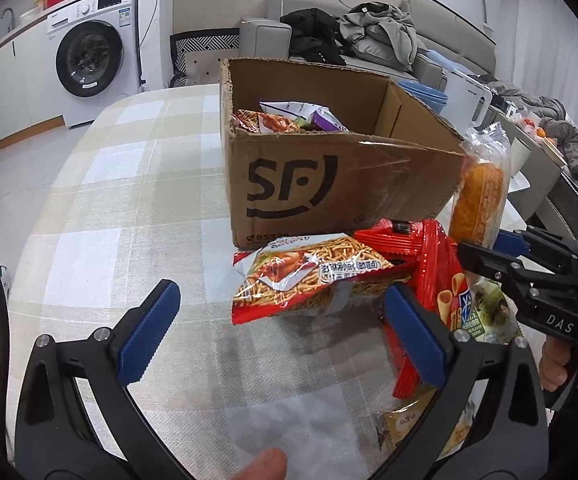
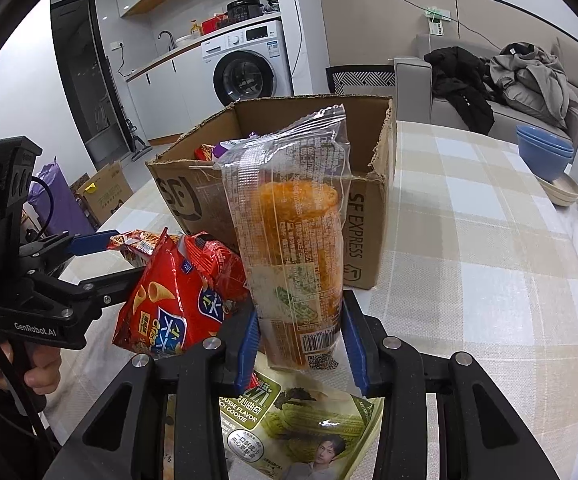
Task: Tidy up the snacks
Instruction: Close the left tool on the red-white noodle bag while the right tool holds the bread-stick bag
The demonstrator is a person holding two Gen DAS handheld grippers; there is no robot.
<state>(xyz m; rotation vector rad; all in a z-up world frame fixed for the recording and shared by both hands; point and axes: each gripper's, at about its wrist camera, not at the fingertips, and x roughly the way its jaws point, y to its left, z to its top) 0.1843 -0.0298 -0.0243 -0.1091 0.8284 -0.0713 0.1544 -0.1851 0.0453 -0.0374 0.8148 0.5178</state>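
An open SF cardboard box [image 1: 329, 184] [image 2: 363, 236] stands on the checked tablecloth with several snack bags inside. In front of it lie a noodle-snack bag [image 1: 309, 276], a red crisp bag [image 1: 441, 280] [image 2: 173, 308] and a green cookie bag [image 2: 301, 420]. My left gripper [image 1: 283, 320] [image 2: 129, 256] is open, its blue pads on either side of the noodle-snack bag's near end, not pressing it. My right gripper [image 2: 301, 344] is shut on a clear pack with an orange roll [image 2: 297, 248] [image 1: 479, 196]. It holds the pack upright by its lower end, beside the box's front corner.
Blue bowls [image 2: 545, 156] [image 1: 429, 96] stand on a plate at the table's far right. A small brown packet [image 1: 409, 420] lies under my left gripper's right finger. A sofa with clothes [image 2: 521, 76] and a washing machine [image 1: 89, 60] stand beyond the table.
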